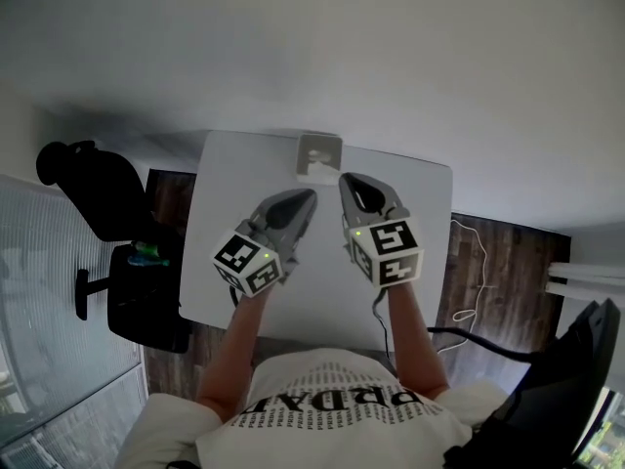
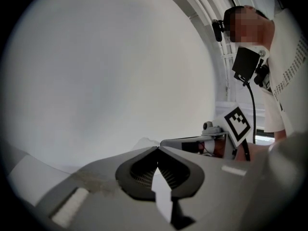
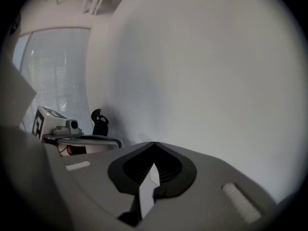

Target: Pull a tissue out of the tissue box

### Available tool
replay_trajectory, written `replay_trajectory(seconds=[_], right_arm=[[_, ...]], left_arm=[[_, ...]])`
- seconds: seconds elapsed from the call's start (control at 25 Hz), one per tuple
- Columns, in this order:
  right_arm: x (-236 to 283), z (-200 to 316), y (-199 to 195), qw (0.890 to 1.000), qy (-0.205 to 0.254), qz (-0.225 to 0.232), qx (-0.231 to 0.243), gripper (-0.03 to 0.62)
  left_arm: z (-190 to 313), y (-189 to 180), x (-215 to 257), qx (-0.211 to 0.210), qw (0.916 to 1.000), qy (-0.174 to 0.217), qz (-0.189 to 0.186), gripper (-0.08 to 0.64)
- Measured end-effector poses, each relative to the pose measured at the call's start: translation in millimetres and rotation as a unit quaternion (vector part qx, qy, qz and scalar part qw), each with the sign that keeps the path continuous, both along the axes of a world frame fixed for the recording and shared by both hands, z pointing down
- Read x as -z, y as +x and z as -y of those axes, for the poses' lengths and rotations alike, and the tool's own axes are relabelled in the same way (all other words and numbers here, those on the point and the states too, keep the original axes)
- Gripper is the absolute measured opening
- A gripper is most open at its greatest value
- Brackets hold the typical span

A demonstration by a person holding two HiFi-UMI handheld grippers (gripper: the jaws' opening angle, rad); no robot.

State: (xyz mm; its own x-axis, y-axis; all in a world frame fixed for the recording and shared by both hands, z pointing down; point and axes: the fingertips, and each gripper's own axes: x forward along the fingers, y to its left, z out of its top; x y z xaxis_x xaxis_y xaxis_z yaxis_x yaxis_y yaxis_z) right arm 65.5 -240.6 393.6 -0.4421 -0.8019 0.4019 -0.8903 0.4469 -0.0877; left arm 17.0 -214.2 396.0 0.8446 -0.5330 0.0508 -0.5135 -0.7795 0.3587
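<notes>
A small white-and-grey tissue box [image 1: 318, 154] stands at the far edge of the white table [image 1: 420, 213], a tissue poking up from its top. Both grippers hang side by side above the table, just short of the box. My left gripper [image 1: 312, 194] is shut, its tips meeting with nothing between them [image 2: 158, 147]. My right gripper [image 1: 345, 178] is shut as well, and empty [image 3: 154, 142]. In the left gripper view a ragged white edge [image 2: 143, 142] peeks over the jaws; I cannot tell whether it is the tissue. The box is hidden in the right gripper view.
A black office chair [image 1: 93, 193] and a dark seat holding small objects [image 1: 146, 291] stand left of the table. A white cable [image 1: 474, 262] lies on the wooden floor to the right. A plain white wall fills both gripper views.
</notes>
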Motion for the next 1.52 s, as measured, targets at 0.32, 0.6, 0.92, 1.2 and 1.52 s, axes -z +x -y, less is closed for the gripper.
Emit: replay_trajectory(seconds=[0.32,0.6,0.92,1.2,1.52], right_arm=[[29.0,-20.6,17.8,1.0,0.016,0.004,-0.011,0.008],[45.8,-32.4,20.2,1.0,0.021,0.005,-0.001,0.009],[60.3,-32.8,22.4,0.999,0.032,0.009,0.0,0.008],[60.7,-34.6,21.7,0.999,0.034,0.01,-0.002,0.008],[60.1,-34.0,24.7,0.999,0.034,0.01,-0.004,0.008]], left_arm=[[-14.5,13.3,23.2,-0.018,0.9997,0.016,0.008,-0.008],[-25.4,19.6,32.8,-0.022,0.9996,0.013,0.009,-0.009],[-25.2,17.5,35.2,-0.018,0.9997,0.014,0.012,-0.009],[-30.1,17.3,35.0,-0.024,0.9996,0.013,0.012,-0.009],[-32.0,19.8,35.8,-0.028,0.9995,0.012,0.01,-0.009]])
